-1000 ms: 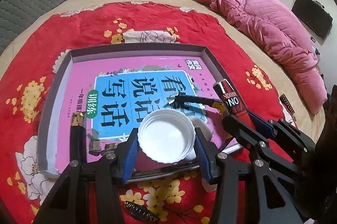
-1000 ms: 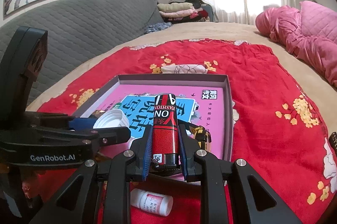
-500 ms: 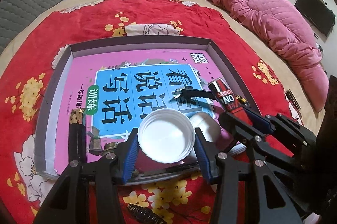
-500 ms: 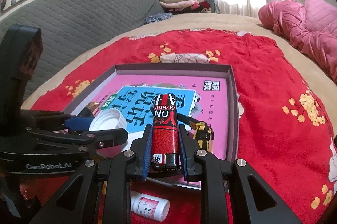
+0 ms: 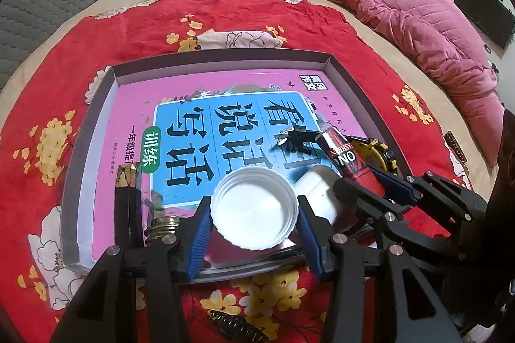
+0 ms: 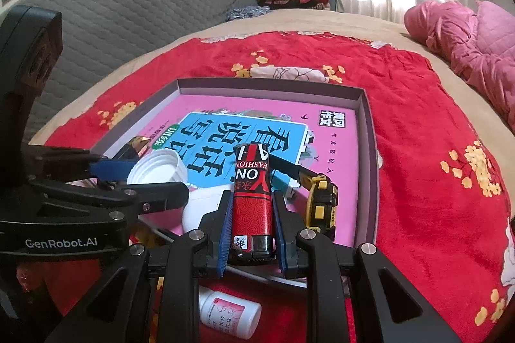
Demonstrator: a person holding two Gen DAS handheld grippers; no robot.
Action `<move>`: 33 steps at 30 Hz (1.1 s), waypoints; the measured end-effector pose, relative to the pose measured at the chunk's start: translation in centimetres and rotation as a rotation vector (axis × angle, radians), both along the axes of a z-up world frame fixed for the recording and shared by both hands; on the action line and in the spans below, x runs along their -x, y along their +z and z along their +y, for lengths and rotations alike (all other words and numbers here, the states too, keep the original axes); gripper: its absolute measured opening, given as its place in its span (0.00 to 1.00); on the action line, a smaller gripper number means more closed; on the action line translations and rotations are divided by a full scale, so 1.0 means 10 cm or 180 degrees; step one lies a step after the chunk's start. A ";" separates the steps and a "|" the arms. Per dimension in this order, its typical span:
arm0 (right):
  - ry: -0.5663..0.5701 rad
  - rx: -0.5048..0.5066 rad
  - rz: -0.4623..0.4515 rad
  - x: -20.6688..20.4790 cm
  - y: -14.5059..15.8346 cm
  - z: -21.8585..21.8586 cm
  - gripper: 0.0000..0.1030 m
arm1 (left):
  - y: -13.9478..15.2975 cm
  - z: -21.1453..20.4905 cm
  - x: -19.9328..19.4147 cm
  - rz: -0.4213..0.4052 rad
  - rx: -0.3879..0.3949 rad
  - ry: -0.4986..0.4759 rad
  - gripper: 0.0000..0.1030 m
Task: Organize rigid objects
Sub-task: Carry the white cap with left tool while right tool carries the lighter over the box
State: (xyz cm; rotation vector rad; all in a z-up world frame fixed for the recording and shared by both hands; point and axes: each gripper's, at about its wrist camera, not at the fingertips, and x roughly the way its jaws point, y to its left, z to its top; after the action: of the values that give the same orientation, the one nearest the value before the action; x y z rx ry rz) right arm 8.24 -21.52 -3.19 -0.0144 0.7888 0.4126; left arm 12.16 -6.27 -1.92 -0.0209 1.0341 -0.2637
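We see red floral cloth [image 5: 225, 17] on bed, pink quilt [image 5: 418, 21] behind. Left gripper [image 5: 254, 214] clamps white lid [image 5: 254, 211]; right gripper [image 6: 251, 223] clamps red lighter [image 6: 252, 198], both over tray [image 6: 370, 149].

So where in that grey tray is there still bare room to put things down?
The far half of the pink book cover, up to the grey tray's back wall, is bare. The near end is crowded: white plastic lid, yellow tape measure, red lighter.

A bed [image 6: 322, 21] is carrying a red flowered blanket [image 5: 225, 17]; lying on the blanket are a shallow grey tray [image 5: 222, 54], a small white bottle [image 6: 230, 315] and a pink quilt [image 5: 418, 21] beside.
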 end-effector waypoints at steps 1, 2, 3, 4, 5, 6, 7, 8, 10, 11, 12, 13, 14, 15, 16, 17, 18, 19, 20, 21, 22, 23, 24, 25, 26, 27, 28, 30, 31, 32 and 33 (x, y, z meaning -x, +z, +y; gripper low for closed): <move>-0.0011 0.0003 -0.0002 0.00 0.00 0.00 0.23 | 0.00 0.00 0.00 -0.0002 -0.0005 -0.0001 0.49; -0.0022 0.0008 -0.0003 0.00 0.00 -0.01 0.23 | 0.00 0.00 0.00 -0.0002 -0.0011 -0.0001 0.49; -0.0036 0.0013 -0.0004 0.00 0.00 -0.01 0.23 | 0.00 0.01 0.00 -0.0002 -0.0022 0.0007 0.49; -0.0053 0.0008 -0.0002 -0.01 0.00 -0.02 0.23 | 0.00 0.01 0.00 0.0002 -0.0021 0.0015 0.49; -0.0062 0.0003 0.0002 -0.01 0.00 -0.03 0.23 | -0.01 0.01 -0.01 0.0026 -0.0016 0.0026 0.49; -0.0066 -0.0002 0.0005 -0.01 -0.01 -0.03 0.23 | -0.02 0.02 -0.02 0.0057 -0.0029 0.0042 0.49; -0.0067 -0.0009 0.0010 -0.01 -0.01 -0.04 0.23 | -0.03 0.01 -0.03 0.0074 -0.0048 0.0052 0.49; -0.0066 -0.0007 0.0016 -0.01 -0.01 -0.04 0.23 | -0.04 0.02 -0.03 0.0074 -0.0034 0.0057 0.49; -0.0063 -0.0013 0.0020 -0.01 -0.01 -0.03 0.23 | -0.04 0.03 -0.03 0.0083 -0.0023 0.0058 0.49; -0.0060 -0.0019 0.0023 -0.01 -0.01 -0.03 0.23 | -0.04 0.03 -0.04 0.0085 -0.0035 0.0065 0.49; -0.0052 -0.0029 0.0029 -0.02 -0.01 -0.03 0.23 | -0.04 0.04 -0.04 0.0088 -0.0043 0.0077 0.49; -0.0036 -0.0044 0.0042 -0.02 -0.01 -0.03 0.23 | -0.05 0.04 -0.04 0.0100 -0.0041 0.0088 0.49; -0.0023 -0.0057 0.0053 -0.02 -0.02 -0.02 0.23 | -0.05 0.05 -0.05 0.0110 -0.0027 0.0096 0.49; -0.0003 -0.0074 0.0070 -0.02 -0.02 -0.02 0.23 | -0.06 0.06 -0.05 0.0118 -0.0018 0.0105 0.49; 0.0020 -0.0092 0.0086 -0.02 -0.02 -0.01 0.23 | -0.06 0.06 -0.05 0.0121 -0.0022 0.0110 0.49; 0.0040 -0.0099 0.0092 -0.02 -0.02 0.00 0.23 | -0.07 0.06 -0.06 0.0128 -0.0045 0.0119 0.49; 0.0054 -0.0098 0.0092 -0.02 -0.01 0.01 0.23 | -0.09 0.06 -0.06 0.0140 -0.0059 0.0127 0.49; 0.0068 -0.0099 0.0089 -0.02 -0.01 0.01 0.23 | -0.10 0.07 -0.07 0.0166 -0.0064 0.0140 0.49; 0.0073 -0.0099 0.0093 -0.02 -0.01 0.02 0.23 | -0.11 0.07 -0.07 0.0177 -0.0066 0.0145 0.49; 0.0076 -0.0102 0.0096 -0.01 -0.02 0.02 0.23 | -0.11 0.07 -0.07 0.0171 -0.0078 0.0141 0.49; 0.0075 -0.0110 0.0098 -0.01 -0.02 0.02 0.23 | -0.11 0.06 -0.07 0.0173 -0.0089 0.0140 0.49; 0.0075 -0.0112 0.0099 -0.02 -0.02 0.02 0.23 | -0.11 0.06 -0.07 0.0175 -0.0096 0.0142 0.49; 0.0072 -0.0113 0.0099 -0.01 -0.02 0.02 0.23 | -0.12 0.06 -0.07 0.0181 -0.0103 0.0146 0.49; 0.0071 -0.0113 0.0100 -0.02 -0.01 0.02 0.23 | -0.12 0.06 -0.07 0.0182 -0.0108 0.0148 0.49; 0.0073 -0.0113 0.0100 -0.02 -0.01 0.02 0.23 | -0.12 0.06 -0.07 0.0183 -0.0114 0.0149 0.49; 0.0074 -0.0112 0.0098 -0.02 -0.01 0.02 0.23 | -0.12 0.05 -0.07 0.0185 -0.0127 0.0146 0.49; 0.0073 -0.0114 0.0100 -0.02 -0.01 0.02 0.23 | -0.12 0.04 -0.08 0.0187 -0.0141 0.0144 0.49; 0.0068 -0.0117 0.0105 -0.02 -0.01 0.02 0.23 | -0.12 0.03 -0.07 0.0187 -0.0194 0.0132 0.49; 0.0061 -0.0116 0.0108 -0.02 -0.01 0.02 0.24 | -0.13 0.02 -0.07 0.0185 -0.0231 0.0129 0.49; 0.0051 -0.0117 0.0117 -0.02 -0.01 0.01 0.26 | -0.14 0.01 -0.07 0.0183 -0.0276 0.0127 0.49; 0.0050 -0.0129 0.0127 -0.02 -0.01 0.00 0.26 | -0.15 -0.01 -0.07 0.0180 -0.0336 0.0122 0.49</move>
State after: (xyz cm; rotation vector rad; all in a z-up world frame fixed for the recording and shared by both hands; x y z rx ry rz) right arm 8.45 -21.51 -3.25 0.0255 0.8198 0.4447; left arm 12.83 -6.33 -3.40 0.0472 1.1017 -0.1741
